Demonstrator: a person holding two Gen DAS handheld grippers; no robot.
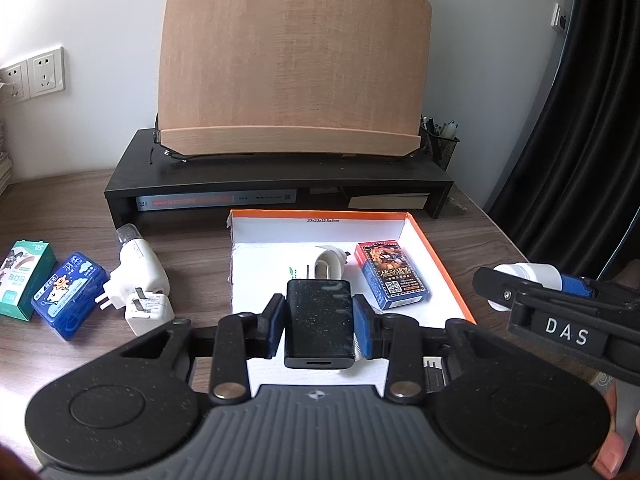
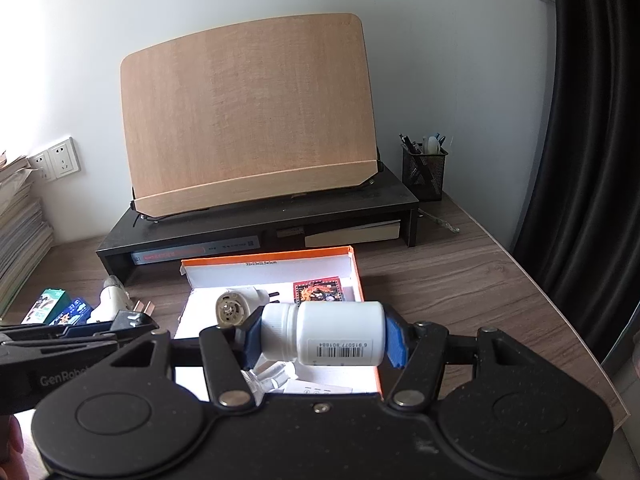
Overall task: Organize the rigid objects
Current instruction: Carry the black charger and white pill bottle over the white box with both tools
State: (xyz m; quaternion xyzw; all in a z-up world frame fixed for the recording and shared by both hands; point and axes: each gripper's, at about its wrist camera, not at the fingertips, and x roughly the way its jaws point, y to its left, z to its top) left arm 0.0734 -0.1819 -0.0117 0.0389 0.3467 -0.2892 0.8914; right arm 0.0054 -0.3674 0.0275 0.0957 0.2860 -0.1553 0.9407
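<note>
L gripper [image 1: 319, 320] fingers clamp black charger [image 1: 319, 322]; R gripper [image 2: 322, 340] fingers hold white bottle [image 2: 324, 338] sideways, both over orange box [image 1: 424, 236] on bench.

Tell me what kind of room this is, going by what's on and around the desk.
Most likely a home study or bedroom desk. A wooden book stand sits on a black riser, a mesh pen pot stands beside it, and stacked books lean against the wall by the sockets.

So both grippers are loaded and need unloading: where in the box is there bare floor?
In the box, bare white floor lies along the left wall, before the round white plug. The right side is crowded by the card pack.
</note>
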